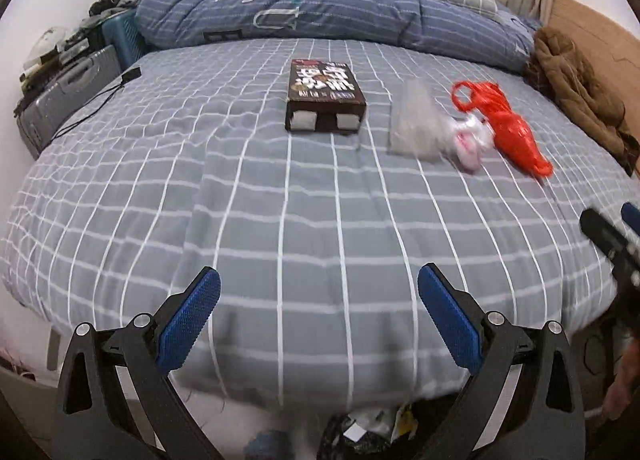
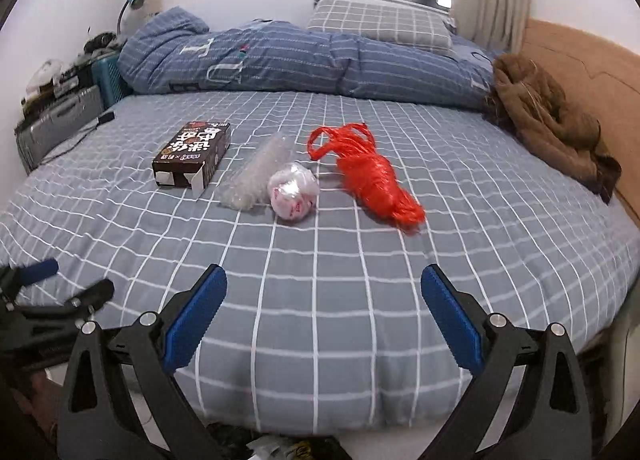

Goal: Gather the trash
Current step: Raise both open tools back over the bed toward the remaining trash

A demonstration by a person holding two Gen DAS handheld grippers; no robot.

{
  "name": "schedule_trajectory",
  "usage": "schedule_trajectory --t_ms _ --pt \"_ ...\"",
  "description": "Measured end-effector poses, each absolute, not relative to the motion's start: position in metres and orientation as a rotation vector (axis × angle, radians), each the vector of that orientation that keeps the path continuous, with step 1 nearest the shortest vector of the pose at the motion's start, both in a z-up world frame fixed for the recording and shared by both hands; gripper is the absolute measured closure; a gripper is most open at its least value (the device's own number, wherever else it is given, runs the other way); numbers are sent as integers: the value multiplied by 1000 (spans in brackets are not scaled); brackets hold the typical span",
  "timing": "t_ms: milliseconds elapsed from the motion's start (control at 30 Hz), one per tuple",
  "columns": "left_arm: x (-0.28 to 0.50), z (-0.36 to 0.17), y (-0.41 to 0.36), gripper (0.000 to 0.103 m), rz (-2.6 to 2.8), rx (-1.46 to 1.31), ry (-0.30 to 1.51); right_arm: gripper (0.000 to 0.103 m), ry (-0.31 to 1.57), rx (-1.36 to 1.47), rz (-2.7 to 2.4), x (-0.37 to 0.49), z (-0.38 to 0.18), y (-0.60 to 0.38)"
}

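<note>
On the grey checked bed lie a dark brown carton (image 1: 325, 93) (image 2: 193, 157), a clear crumpled plastic wrapper (image 1: 416, 121) (image 2: 256, 173), a white and pink plastic ball of wrap (image 1: 472, 139) (image 2: 293, 189) and a red plastic bag (image 1: 505, 125) (image 2: 370, 173). My left gripper (image 1: 318, 302) is open and empty over the bed's near edge, well short of the carton. My right gripper (image 2: 323, 300) is open and empty, short of the red bag. The right gripper also shows at the right edge of the left wrist view (image 1: 612, 236), and the left gripper at the left edge of the right wrist view (image 2: 52, 288).
A folded blue duvet (image 2: 288, 59) and a checked pillow (image 2: 380, 25) lie at the far end. A brown garment (image 2: 552, 119) lies by the wooden headboard (image 2: 592, 71). Suitcases (image 1: 68, 95) stand left of the bed. A black bag with trash (image 1: 368, 436) sits on the floor below the near edge.
</note>
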State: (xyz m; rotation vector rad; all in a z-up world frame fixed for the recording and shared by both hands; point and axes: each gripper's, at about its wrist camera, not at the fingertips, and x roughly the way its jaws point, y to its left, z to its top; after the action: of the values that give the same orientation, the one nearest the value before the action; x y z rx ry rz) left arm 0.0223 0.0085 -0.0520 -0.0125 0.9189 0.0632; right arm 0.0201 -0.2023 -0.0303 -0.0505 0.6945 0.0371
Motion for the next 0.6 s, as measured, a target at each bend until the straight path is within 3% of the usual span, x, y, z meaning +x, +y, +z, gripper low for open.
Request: schedule_trajectory --t_ms 600 --pt "146 -59 21 6 86 -41 910 11 761 -67 43 120 -58 -193"
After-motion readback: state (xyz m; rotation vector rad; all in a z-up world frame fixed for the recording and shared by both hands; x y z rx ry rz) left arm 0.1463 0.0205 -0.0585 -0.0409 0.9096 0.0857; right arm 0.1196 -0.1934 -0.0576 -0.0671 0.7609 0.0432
